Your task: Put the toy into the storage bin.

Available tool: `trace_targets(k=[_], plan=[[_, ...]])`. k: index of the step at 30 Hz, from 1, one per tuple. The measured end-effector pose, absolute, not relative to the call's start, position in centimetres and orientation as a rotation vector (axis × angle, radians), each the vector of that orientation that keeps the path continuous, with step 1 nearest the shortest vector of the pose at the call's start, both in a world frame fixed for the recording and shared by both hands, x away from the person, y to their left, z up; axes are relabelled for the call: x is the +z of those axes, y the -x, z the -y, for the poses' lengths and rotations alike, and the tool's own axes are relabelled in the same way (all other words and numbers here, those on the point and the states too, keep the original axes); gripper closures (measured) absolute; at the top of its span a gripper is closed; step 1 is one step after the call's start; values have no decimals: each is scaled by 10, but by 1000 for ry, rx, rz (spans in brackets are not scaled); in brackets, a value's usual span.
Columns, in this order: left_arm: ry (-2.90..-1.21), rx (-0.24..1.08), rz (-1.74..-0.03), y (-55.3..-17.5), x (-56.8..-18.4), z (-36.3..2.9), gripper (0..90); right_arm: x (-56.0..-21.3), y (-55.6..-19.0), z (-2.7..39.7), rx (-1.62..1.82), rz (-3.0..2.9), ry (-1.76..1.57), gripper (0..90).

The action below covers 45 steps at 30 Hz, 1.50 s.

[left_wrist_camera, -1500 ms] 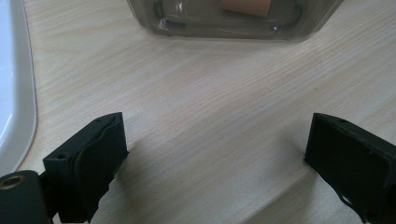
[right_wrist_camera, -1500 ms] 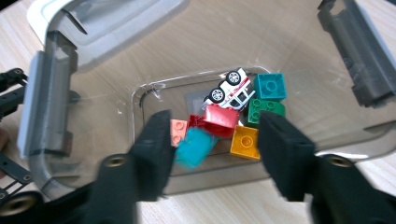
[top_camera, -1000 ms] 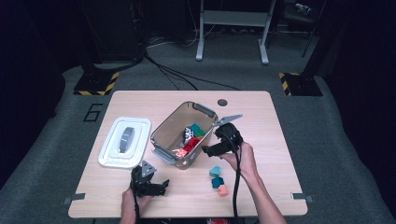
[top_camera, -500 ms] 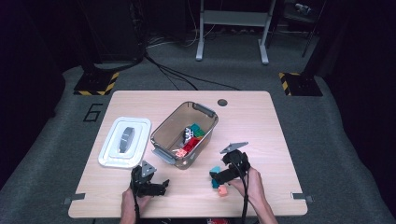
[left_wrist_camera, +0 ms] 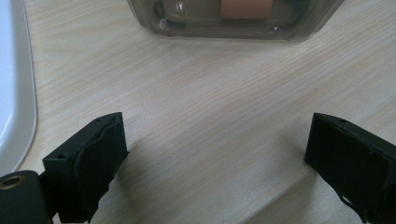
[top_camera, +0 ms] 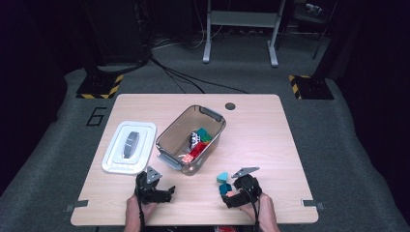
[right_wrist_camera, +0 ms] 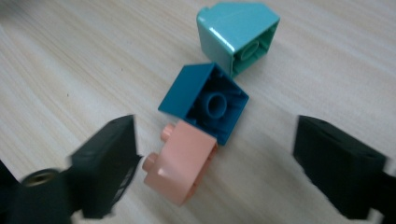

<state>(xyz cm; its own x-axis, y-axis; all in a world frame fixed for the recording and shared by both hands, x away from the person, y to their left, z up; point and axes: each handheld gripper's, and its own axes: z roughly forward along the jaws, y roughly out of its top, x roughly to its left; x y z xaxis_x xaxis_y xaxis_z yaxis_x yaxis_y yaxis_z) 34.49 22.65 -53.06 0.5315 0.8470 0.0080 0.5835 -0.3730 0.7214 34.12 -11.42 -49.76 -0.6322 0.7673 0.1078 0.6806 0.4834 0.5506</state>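
Plastic bricks, three, one each of teal (right_wrist_camera: pixel 236 35), blue (right_wrist_camera: pixel 205 100) and pink (right_wrist_camera: pixel 180 168), lie before the closing, still-parted right claw (right_wrist_camera: pixel 215 172).

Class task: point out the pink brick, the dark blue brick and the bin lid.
Pink brick (right_wrist_camera: pixel 183 164), right gripper view, smooth top face.
Dark blue brick (right_wrist_camera: pixel 215 103), right gripper view, hollow underside.
Bin lid (top_camera: pixel 112 155), high view, flat left margin.

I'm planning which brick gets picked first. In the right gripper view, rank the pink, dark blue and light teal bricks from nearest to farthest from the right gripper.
1. Pink brick: on the table between the jaws of the right gripper, nearer its left jaw.
2. Dark blue brick: just beyond, touching the pink one.
3. Light teal brick: farthest, at the top.
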Motion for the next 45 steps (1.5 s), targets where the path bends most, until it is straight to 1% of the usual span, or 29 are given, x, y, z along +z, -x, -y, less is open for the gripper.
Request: trace_targets(k=[2,3,5,7,13,21,29,38,45], plan=[[-2096,502,-1155,-345,-531,-226,51,-500,-339,117,856,-2568,-1290,242],[-2096,502,-1155,-345,-531,-226,51,-501,-338,118,859,-2562,-1290,299],[-2096,502,-1155,-345,-531,-226,51,-501,-336,121,858,-2566,-1298,354],[-2096,502,-1155,-345,-531,-226,51,-501,-336,125,866,-2567,-1294,441],[-2096,502,-1155,-345,-531,-226,51,-497,-336,134,890,-2545,-1291,654],[-2097,500,-1155,-345,-530,-227,51,-493,-346,151,923,-2458,-1354,666],[-2096,506,-1151,-345,-531,-227,51,-487,-376,163,920,-2417,-1418,666],[-2096,506,-1151,-345,-530,-227,51,-477,-410,157,884,-2423,-1431,666],[-2096,503,-1154,-345,-531,-227,52,-469,-428,148,860,-2441,-1411,666]])
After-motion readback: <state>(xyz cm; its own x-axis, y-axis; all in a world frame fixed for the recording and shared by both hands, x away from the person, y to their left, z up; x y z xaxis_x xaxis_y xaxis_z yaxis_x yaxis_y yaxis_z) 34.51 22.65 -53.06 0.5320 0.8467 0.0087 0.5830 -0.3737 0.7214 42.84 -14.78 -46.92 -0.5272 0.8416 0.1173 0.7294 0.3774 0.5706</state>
